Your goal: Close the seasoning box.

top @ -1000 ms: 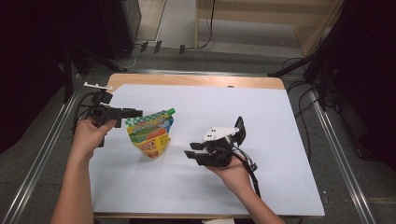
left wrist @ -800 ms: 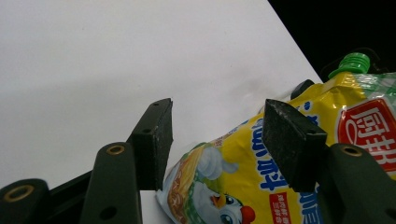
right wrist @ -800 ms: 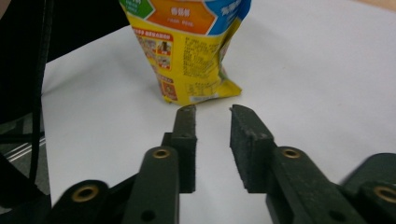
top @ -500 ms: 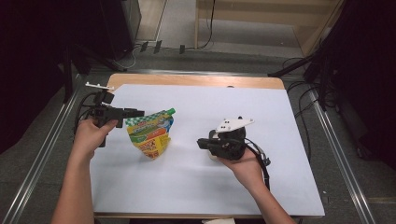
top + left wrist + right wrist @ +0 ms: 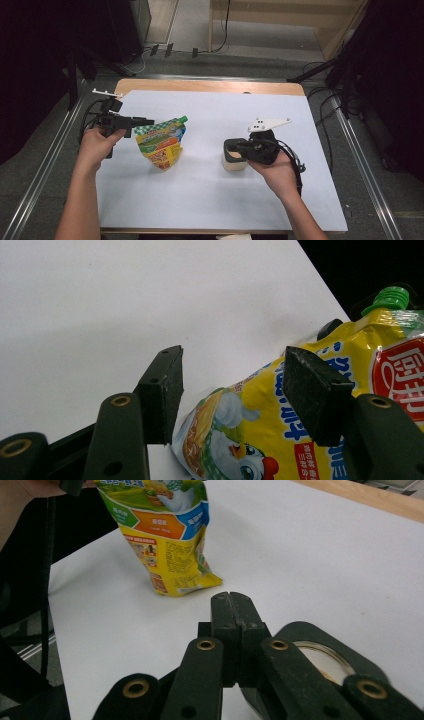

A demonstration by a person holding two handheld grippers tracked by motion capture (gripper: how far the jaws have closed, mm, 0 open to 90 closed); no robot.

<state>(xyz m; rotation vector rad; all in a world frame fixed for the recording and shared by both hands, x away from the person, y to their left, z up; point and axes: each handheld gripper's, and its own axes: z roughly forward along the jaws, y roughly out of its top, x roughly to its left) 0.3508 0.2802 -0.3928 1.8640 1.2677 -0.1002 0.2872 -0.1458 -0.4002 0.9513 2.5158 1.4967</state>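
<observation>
Near the table's (image 5: 320, 200) left edge, the left gripper (image 5: 142, 121) grasps the top of the upright yellow pouch (image 5: 162, 145), green cap (image 5: 183, 119) pointing right. Toward the table's middle, the right gripper (image 5: 240, 146) is clenched empty over the small jar (image 5: 233, 161); the pouch lies to its left.

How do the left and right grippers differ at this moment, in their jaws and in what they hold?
The left gripper has its jaws apart around the top of the yellow spouted pouch; the right gripper has its jaws pressed flat together with nothing between them. The left reaches level toward the pouch, which it keeps upright, while the right hovers over a small round jar. Both are black, hand-held, and above the white table.
</observation>
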